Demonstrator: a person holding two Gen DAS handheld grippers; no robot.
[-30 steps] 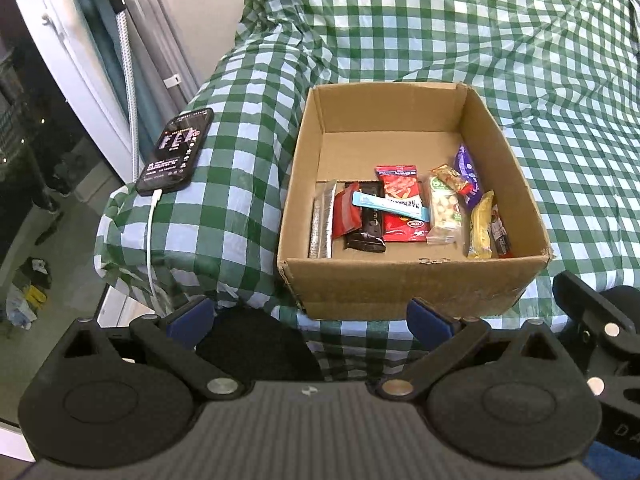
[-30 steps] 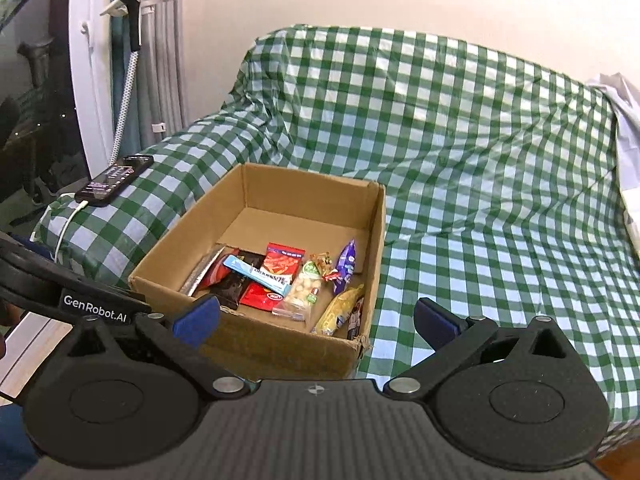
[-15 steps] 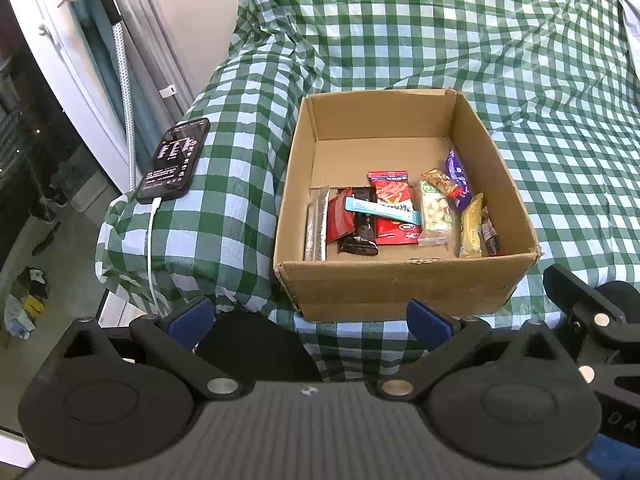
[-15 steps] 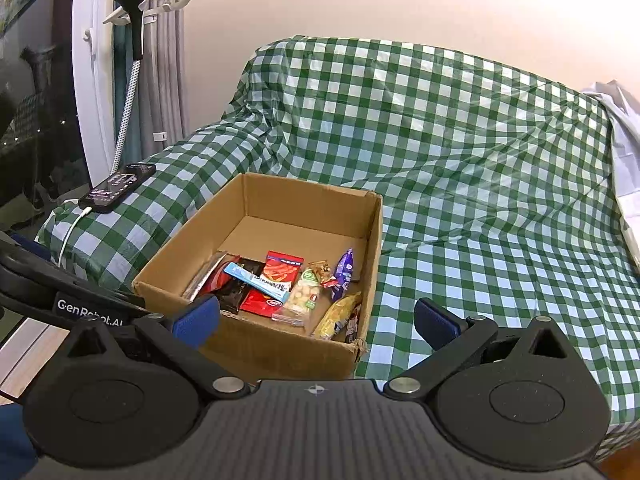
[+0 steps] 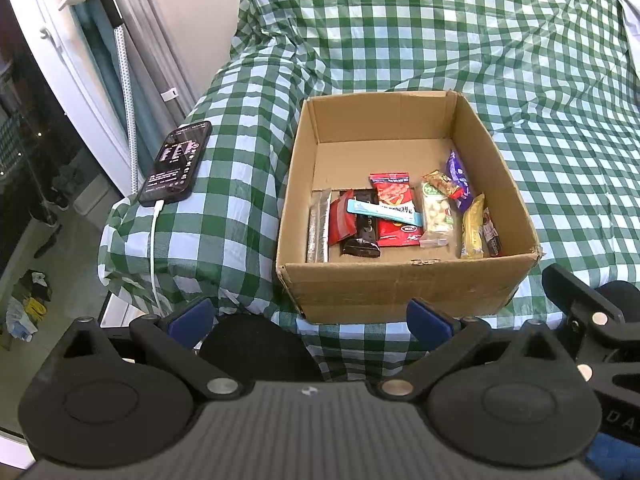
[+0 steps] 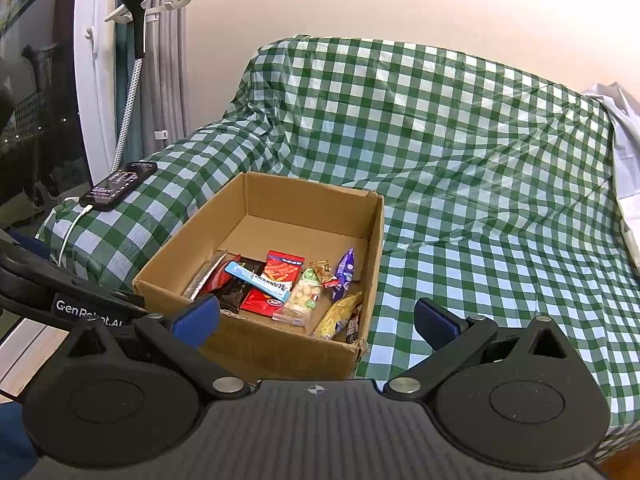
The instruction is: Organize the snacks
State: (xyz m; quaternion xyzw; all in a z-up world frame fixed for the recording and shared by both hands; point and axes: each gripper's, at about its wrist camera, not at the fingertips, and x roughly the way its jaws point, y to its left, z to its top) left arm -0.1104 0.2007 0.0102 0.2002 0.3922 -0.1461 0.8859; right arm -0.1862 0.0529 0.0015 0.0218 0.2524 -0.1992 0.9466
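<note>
An open cardboard box (image 5: 400, 288) sits on a green checked sofa cover; it also shows in the right wrist view (image 6: 280, 350). Several snack packets lie in its near half, among them a red packet (image 5: 394, 208), a light blue bar (image 5: 384, 211), a nut bag (image 5: 435, 216), a purple packet (image 5: 458, 178) and a yellow packet (image 5: 471, 228). The red packet (image 6: 276, 280) and the yellow packet (image 6: 340, 314) also show in the right wrist view. My left gripper (image 5: 310, 316) is open and empty, held in front of the box. My right gripper (image 6: 316, 316) is open and empty, held in front of the box's right corner.
A black phone (image 5: 176, 164) on a white cable lies on the sofa arm left of the box, also in the right wrist view (image 6: 118, 186). A garment steamer (image 6: 132, 40) and curtains stand by the glass door at left. White cloth (image 6: 624, 140) lies at far right.
Both grippers have drawn back and up from the box, so it looks smaller and farther. Both stay open and empty. The snacks have not moved.
</note>
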